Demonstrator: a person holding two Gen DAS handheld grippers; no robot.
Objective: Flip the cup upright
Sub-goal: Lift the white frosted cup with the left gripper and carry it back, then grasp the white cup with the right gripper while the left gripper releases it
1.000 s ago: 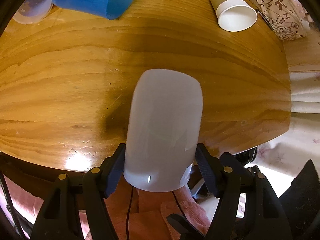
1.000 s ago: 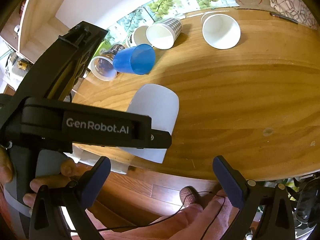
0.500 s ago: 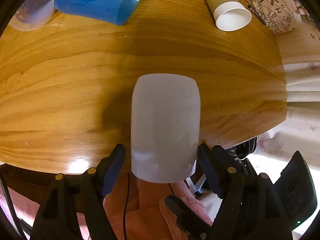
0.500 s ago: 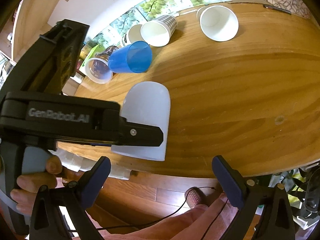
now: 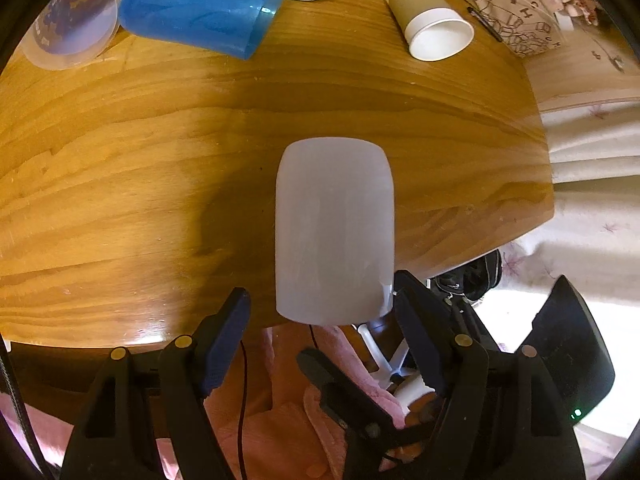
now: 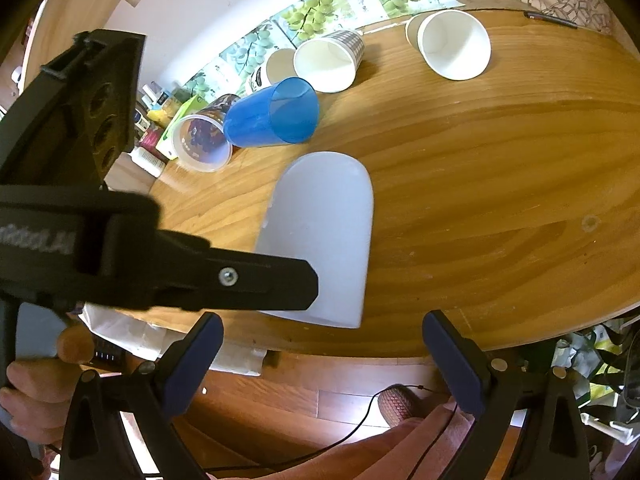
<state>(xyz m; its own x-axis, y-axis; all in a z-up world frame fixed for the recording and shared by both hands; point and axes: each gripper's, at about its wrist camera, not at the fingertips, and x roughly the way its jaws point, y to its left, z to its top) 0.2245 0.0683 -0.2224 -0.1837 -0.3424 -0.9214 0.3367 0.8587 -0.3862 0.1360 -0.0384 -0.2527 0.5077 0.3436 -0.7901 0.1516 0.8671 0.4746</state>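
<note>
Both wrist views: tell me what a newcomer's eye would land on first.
A frosted white cup fills the middle, lying on its side at the near edge of the wooden table, its open end overhanging toward the open left gripper. Behind it a blue cup lies tipped beside a clear plastic cup. The right gripper hangs open off the edge.

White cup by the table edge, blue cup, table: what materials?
White cup: likely frosted plastic, matte and faintly translucent, with one small glint near the rim. Blue cup: see-through tinted plastic, glossy, with specular dots. Table: wood, with visible grain and a shiny varnish-like finish.
</note>
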